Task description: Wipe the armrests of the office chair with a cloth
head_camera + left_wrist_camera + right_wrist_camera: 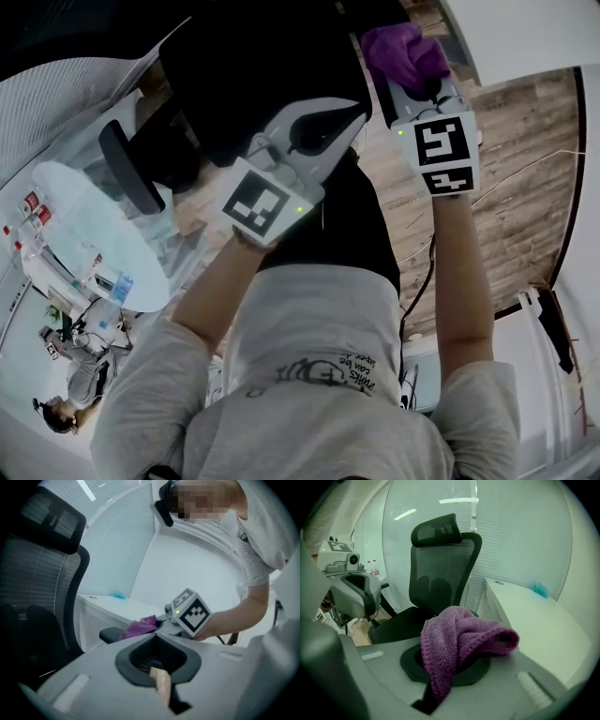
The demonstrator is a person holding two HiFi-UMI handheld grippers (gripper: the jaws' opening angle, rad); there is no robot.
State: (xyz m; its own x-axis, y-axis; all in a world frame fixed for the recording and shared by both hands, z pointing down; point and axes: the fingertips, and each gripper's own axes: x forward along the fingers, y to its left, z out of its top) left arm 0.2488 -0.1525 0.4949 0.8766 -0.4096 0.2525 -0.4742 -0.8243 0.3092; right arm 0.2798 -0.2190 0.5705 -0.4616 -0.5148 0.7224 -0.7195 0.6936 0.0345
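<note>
The black mesh office chair (pixel 440 569) stands ahead of me, its seat (pixel 253 66) below both grippers. One black armrest (pixel 131 169) shows at the left in the head view. In the left gripper view another armrest (pixel 108 633) lies just under the purple cloth (pixel 140 627). My right gripper (pixel 450 667) is shut on that cloth (pixel 459 634), which bunches over its jaws (pixel 403 47). My left gripper (pixel 158 653) is shut with nothing in it, held over the seat (pixel 319 122) to the left of the right gripper (pixel 412 75).
A white desk (pixel 525 616) runs along the right side of the chair. A round pale table (pixel 103 234) with small bottles (pixel 33 206) stands at the left, and another person (pixel 75 356) is beyond it. Wooden floor (pixel 506 187) shows at the right.
</note>
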